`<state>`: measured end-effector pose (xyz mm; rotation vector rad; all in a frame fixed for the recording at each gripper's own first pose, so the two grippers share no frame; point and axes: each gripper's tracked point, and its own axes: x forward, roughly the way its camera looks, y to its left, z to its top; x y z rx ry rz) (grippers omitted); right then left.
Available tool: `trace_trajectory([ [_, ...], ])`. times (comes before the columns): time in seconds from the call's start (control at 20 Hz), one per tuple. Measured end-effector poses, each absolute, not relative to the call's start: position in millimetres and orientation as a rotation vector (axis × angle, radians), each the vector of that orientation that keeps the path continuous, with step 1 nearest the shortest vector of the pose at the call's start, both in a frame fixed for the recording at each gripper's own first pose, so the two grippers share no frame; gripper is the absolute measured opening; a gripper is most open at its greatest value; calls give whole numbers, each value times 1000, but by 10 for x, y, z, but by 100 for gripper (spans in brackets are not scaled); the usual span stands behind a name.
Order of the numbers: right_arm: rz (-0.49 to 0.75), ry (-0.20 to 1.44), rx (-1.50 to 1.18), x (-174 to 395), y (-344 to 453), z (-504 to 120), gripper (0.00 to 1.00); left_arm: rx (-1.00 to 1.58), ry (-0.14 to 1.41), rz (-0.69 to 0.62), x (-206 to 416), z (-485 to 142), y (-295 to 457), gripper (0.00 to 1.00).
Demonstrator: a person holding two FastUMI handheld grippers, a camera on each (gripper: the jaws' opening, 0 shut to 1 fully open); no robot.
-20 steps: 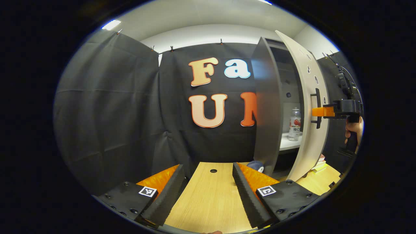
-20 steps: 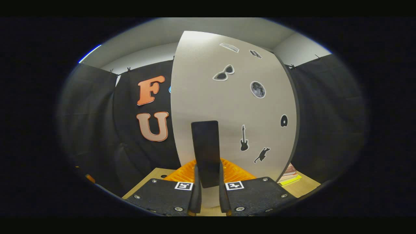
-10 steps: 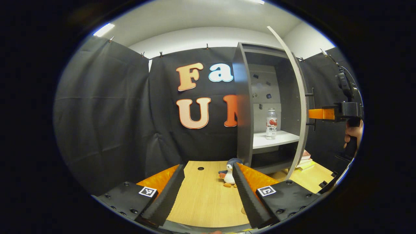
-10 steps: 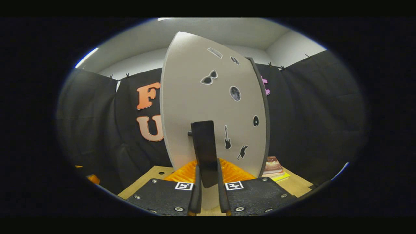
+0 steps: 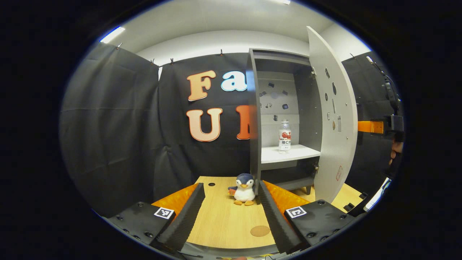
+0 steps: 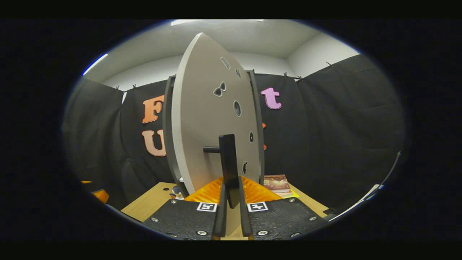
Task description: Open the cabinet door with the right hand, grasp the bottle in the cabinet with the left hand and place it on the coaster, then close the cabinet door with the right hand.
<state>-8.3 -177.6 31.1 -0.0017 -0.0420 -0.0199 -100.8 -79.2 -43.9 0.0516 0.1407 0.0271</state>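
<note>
The door-opening step looks nearly done: the right gripper has its jaws clamped on the cabinet door handle, so next the wide-jawed left gripper must reach the bottle upright on the cabinet shelf.

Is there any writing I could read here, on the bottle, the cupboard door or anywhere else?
Bottle label: print too small and blurred to read.
Cabinet door stickers: pictures, no words.
Square tags: black-and-white patterns, no letters.
Books: covers too blurred to read.
Red mark on the door's inside: too small to read.
</note>
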Motion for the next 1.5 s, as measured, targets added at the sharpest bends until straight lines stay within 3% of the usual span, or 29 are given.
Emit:
trace_trajectory([
  [0.1, -22, -51, -9, -219, -1944, 372, 14, 48, 143, 17, -1014, -447, -909, 94],
  [0.15, -25, -53, -13, -228, -2015, 394, 14, 45, 144, 10, -1017, -447, -973, 99],
  [0.2, -29, -57, -11, -243, -2105, 423, 16, 45, 145, 6, -1018, -455, -1023, 94],
  [0.35, -35, -64, 14, -274, -2291, 477, 18, 44, 150, -8, -1009, -467, -1151, 94],
  [0.55, -32, -85, -3, -323, -2491, 521, 12, 47, 146, -10, -986, -439, -1251, 94],
  [0.6, -38, -84, -7, -324, -2561, 497, 19, 46, 148, -10, -983, -436, -1276, 96],
  [0.7, -41, -97, 7, -327, -2673, 514, 9, 45, 155, -12, -978, -462, -1335, 96],
  [0.8, -39, -99, 31, -311, -2782, 520, 19, 44, 159, -14, -974, -469, -1391, 94],
  [0.85, -38, -97, 40, -305, -2840, 508, 12, 45, 159, -13, -972, -453, -1422, 94],
  [0.95, -36, -93, 57, -310, -2955, 481, 10, 39, 155, -14, -964, -433, -1469, 94],
  [1.5, -43, -81, 118, -508, -3244, 464, 11, 43, 139, -46, -984, -356, -1746, 94],
])
